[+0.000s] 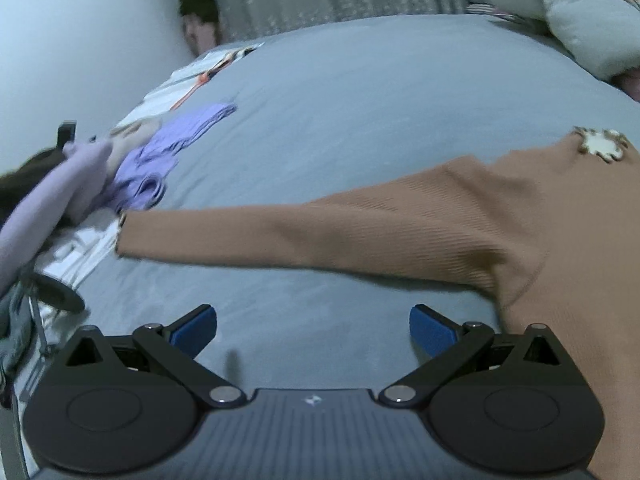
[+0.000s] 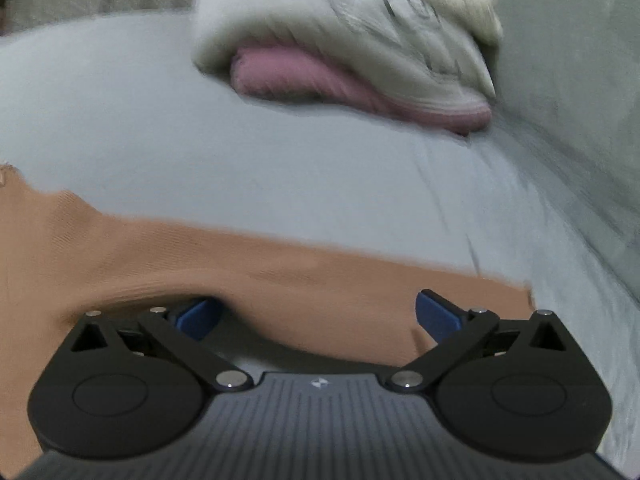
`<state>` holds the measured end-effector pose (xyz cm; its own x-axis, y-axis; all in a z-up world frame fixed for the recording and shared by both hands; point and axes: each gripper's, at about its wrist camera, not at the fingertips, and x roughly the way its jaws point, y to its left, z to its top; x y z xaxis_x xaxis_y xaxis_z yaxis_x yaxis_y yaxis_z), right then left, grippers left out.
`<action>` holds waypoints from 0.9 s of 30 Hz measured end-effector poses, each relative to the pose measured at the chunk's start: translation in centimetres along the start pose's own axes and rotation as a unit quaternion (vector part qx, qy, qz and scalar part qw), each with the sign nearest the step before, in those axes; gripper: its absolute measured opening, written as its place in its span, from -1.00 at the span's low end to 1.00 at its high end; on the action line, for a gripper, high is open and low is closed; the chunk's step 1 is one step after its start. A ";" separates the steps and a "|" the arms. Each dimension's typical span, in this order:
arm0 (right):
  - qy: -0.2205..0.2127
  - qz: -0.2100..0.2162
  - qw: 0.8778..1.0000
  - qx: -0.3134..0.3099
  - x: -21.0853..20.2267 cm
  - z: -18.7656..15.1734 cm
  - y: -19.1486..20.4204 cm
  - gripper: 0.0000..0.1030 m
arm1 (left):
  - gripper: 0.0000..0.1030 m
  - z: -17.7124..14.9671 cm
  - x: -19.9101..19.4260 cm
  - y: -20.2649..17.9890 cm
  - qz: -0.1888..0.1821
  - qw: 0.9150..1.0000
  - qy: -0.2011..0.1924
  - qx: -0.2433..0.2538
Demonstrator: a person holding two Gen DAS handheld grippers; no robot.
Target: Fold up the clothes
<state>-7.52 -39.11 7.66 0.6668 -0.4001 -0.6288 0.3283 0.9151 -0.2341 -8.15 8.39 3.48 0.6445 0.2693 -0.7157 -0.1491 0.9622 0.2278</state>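
Observation:
A tan ribbed sweater lies flat on the grey-blue bed sheet, one sleeve stretched out to the left. A white flower patch sits near its collar. My left gripper is open and empty, just above the sheet in front of that sleeve. In the right wrist view the sweater's other sleeve runs to the right. My right gripper is open and hovers over this sleeve, with the cloth between and under the blue pads.
A pile of purple clothes and white cloth lies at the bed's left edge. A grey pillow is at the back right. A grey and pink heap lies beyond the right sleeve.

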 end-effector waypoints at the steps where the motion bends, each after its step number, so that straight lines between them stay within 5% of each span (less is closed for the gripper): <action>1: -0.016 0.011 1.000 -0.001 -0.6 0.2 0.4 0.99 | 0.98 -0.1 0.0 0.2 -0.001 1.000 0.000 -0.004; 6: -0.088 0.072 0.993 -0.029 -2.8 1.1 3.2 0.99 | 0.98 -0.2 -0.2 0.6 -0.009 1.000 -0.001 -0.012; 11: 0.055 0.081 0.995 -0.011 3.8 -0.9 2.5 0.99 | 0.98 -0.3 -0.3 0.3 -0.016 1.000 -0.004 -0.003; 15: 0.083 0.083 0.992 0.052 5.3 -1.2 -1.2 0.99 | 0.98 0.0 -0.2 1.3 -0.022 1.000 -0.002 -0.016; 22: 0.021 0.034 0.999 -0.014 1.7 0.4 -1.4 0.99 | 0.98 0.9 -0.3 2.8 -0.030 0.999 -0.003 -0.041; 27: -0.046 0.172 0.979 -0.104 1.0 3.6 4.0 0.99 | 0.98 1.7 -0.2 3.2 -0.036 0.998 -0.002 -0.057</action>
<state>-3.11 -36.01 8.73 0.7751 -0.0604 -0.6289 -0.0628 0.9831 -0.1718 -7.51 11.30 5.49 0.6599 0.1987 -0.7246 -0.1858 0.9776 0.0989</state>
